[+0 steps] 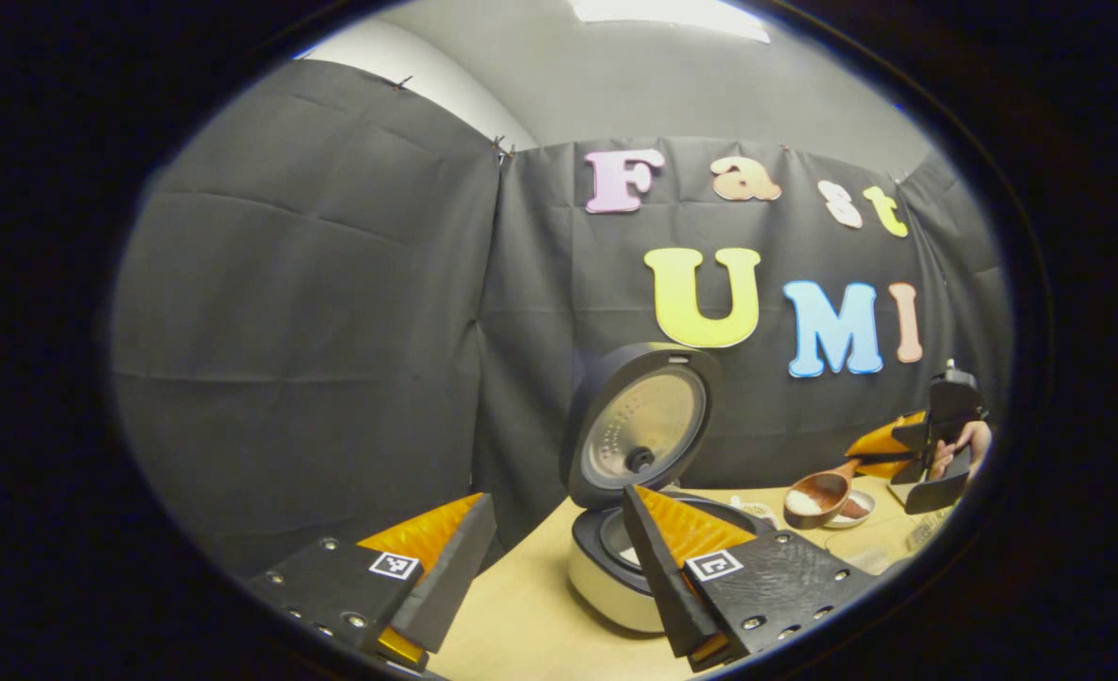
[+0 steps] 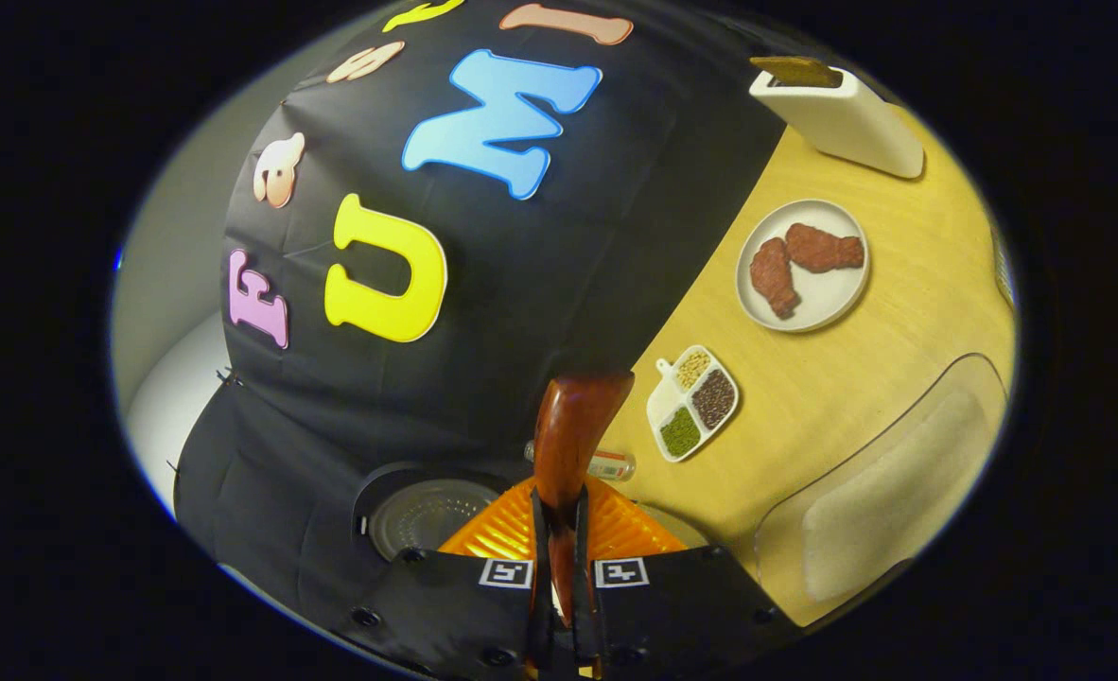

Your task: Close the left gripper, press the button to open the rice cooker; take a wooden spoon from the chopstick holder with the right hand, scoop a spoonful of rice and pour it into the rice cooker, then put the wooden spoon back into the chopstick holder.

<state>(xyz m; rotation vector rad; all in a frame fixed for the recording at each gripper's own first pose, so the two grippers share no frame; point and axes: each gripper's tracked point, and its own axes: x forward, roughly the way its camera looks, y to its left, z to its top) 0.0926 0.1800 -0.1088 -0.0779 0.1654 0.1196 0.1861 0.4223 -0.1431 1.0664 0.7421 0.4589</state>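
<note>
The rice cooker (image 1: 606,572) stands on the wooden table with its lid (image 1: 639,426) raised upright. My left gripper (image 1: 559,567) hangs in front of it, open and holding nothing, its right finger overlapping the cooker's pot. To the right, my right gripper (image 1: 933,449), held by a hand (image 1: 973,443), is shut on the handle of the wooden spoon (image 1: 819,492); white rice lies in its bowl. In the right gripper view my right gripper (image 2: 559,515) clamps the spoon's brown handle (image 2: 567,445), and the cooker lid (image 2: 427,515) lies just beyond. The white chopstick holder (image 2: 843,113) stands far off.
A white plate (image 2: 838,293) with two brown meat pieces, a sectioned dish of grains (image 2: 691,402) and a small bottle (image 2: 608,464) lie on the table (image 2: 899,331). A clear container of rice (image 2: 890,492) sits close by. A small white dish (image 1: 857,511) lies under the spoon.
</note>
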